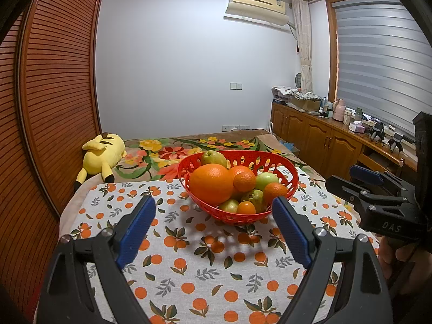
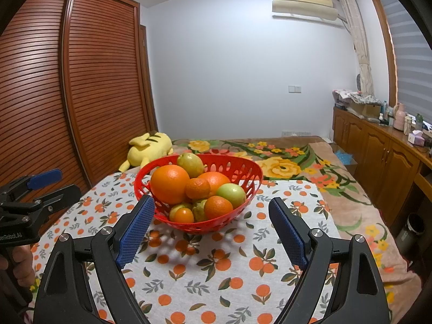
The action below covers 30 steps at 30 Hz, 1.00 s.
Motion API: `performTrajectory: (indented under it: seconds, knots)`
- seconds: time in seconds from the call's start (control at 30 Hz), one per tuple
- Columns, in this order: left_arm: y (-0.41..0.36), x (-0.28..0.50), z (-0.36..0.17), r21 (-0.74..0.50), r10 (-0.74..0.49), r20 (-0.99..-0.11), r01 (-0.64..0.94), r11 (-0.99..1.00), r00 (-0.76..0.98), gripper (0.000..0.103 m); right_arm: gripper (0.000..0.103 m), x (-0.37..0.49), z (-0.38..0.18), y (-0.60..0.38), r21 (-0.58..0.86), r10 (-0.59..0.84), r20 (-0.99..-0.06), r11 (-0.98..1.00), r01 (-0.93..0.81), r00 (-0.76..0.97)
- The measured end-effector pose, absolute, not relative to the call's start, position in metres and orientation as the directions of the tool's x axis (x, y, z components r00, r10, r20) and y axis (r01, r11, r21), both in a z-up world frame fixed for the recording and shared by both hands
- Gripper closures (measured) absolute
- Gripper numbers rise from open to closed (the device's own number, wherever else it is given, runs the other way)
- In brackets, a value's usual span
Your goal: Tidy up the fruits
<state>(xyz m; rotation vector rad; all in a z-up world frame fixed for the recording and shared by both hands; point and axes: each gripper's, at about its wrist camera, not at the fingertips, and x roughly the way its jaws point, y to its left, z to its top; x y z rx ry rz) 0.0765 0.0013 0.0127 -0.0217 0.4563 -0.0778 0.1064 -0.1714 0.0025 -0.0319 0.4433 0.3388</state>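
While both grippers gape, red basket [image 1: 280, 162] sits upright, long axis crosswise

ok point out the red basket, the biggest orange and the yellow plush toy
red basket [image 1: 290, 168], left wrist view, bare right rim
biggest orange [image 1: 211, 183], left wrist view, middle of its peel
yellow plush toy [image 2: 151, 145], right wrist view, its back

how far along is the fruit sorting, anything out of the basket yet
Done: nothing visible yet. All the fruit, including the big orange and a green apple, sits piled in the red basket on the orange-print cloth.
In hand: nothing; the left gripper and right gripper are both open and empty, short of the basket.
Left: apparently all the sorting.
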Motion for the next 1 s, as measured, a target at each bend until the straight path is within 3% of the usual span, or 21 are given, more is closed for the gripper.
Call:
performTrajectory:
  seconds: [1.0]
  knots:
    - [0.0006,0.076,0.0137,-0.037,-0.079,-0.439,0.069,0.997,0.895,0.014,0.015,0.1054,0.0042,-0.173,0.043,0.313,-0.425,0.944,-0.326,0.85]
